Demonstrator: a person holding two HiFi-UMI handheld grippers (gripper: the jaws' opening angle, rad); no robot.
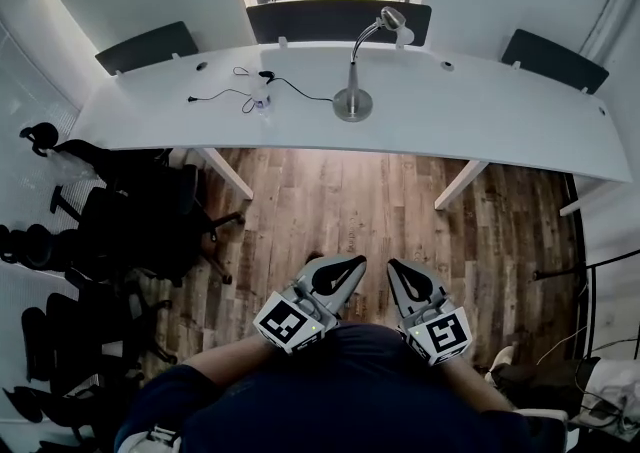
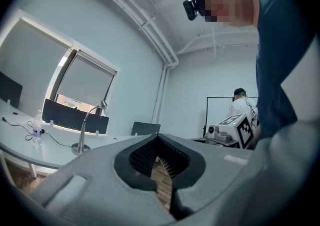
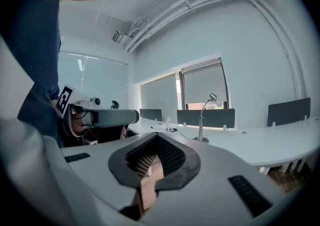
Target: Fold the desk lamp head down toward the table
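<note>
Both the left gripper (image 1: pixel 343 266) and the right gripper (image 1: pixel 402 271) hang near the person's body, jaws together and empty, well apart from the lamp (image 1: pixel 354 91) on the desk (image 1: pixel 480 111), its head (image 1: pixel 393 18) raised, so the approach likely comes next, then opening onto the head.

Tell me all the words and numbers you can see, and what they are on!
No words, numbers or brand names can be read in any view.
On the left gripper, the cube bears a black-and-white square marker: a pattern, not letters.
On the right gripper, the cube bears the same kind of marker.
The bottle on the desk: any label is too small to read.
</note>
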